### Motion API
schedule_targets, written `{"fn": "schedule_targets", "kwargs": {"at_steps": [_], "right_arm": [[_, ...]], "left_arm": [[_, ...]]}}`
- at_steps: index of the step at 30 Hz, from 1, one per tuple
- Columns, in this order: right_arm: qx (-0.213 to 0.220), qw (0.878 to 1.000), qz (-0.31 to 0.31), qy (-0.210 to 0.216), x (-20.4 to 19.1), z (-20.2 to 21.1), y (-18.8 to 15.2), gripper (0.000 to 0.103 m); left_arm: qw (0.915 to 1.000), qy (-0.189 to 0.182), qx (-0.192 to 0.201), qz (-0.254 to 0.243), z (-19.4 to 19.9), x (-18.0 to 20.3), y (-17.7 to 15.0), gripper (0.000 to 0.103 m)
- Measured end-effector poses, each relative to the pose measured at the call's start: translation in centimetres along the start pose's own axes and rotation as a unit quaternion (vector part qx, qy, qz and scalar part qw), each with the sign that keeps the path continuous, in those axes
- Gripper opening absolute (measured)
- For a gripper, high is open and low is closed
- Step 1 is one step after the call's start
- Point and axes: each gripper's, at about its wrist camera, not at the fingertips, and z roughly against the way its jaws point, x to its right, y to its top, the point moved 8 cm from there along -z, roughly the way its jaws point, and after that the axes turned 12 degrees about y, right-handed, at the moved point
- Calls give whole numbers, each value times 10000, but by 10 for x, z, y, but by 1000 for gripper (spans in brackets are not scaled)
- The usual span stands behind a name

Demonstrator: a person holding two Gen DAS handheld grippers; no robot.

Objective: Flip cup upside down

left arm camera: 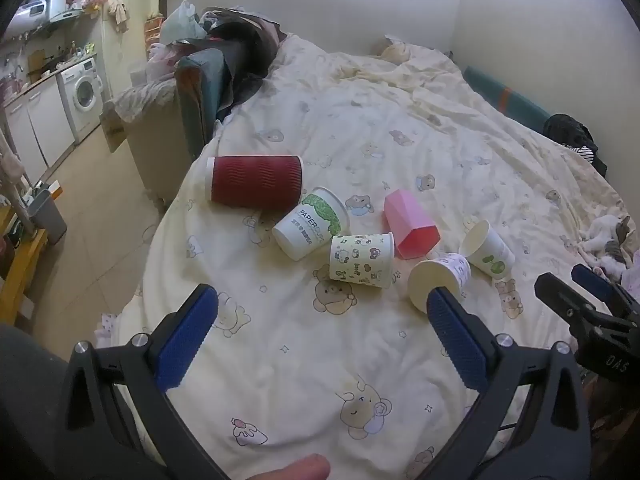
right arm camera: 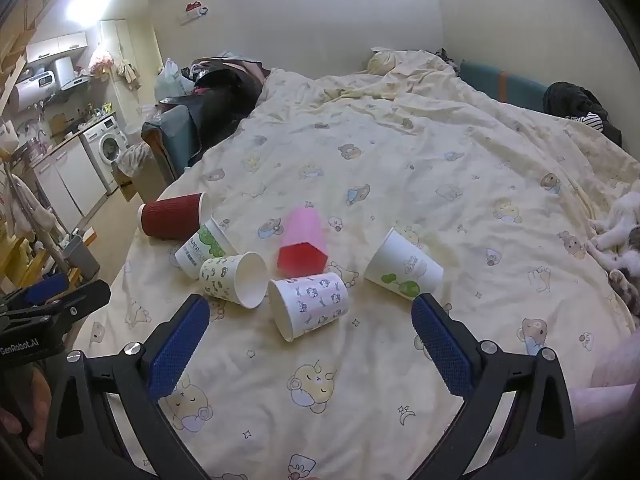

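Note:
Several cups lie on their sides on the bed. A dark red ribbed cup [left arm camera: 254, 184] [right arm camera: 170, 216] is at the left. Beside it lie a white PAPER cup with green print [left arm camera: 310, 228] [right arm camera: 202, 250], a cartoon-print cup [left arm camera: 360, 256] [right arm camera: 232, 278], a pink cup [left arm camera: 410, 222] [right arm camera: 302, 242], a white cup with purple print [left arm camera: 438, 280] [right arm camera: 310, 304] and a white cup with green dots [left arm camera: 486, 250] [right arm camera: 402, 266]. My left gripper [left arm camera: 322, 300] is open and empty just before the cups. My right gripper [right arm camera: 310, 310] is open, empty, near the purple-print cup.
The cream bear-print duvet [left arm camera: 360, 360] [right arm camera: 440, 168] covers the bed. A cat [left arm camera: 608, 240] [right arm camera: 620, 236] lies at the right edge. A chair piled with clothes [left arm camera: 224, 60] stands at the bed's far left. The bed's left edge drops to the floor [left arm camera: 92, 240].

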Motion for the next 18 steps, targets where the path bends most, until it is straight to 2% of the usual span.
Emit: {"fn": "schedule_targets", "kwargs": {"at_steps": [18], "right_arm": [[24,9999,-91,106,0,3,3,103]], "left_arm": [[10000,27,28,-61,0,1,2,103]]}}
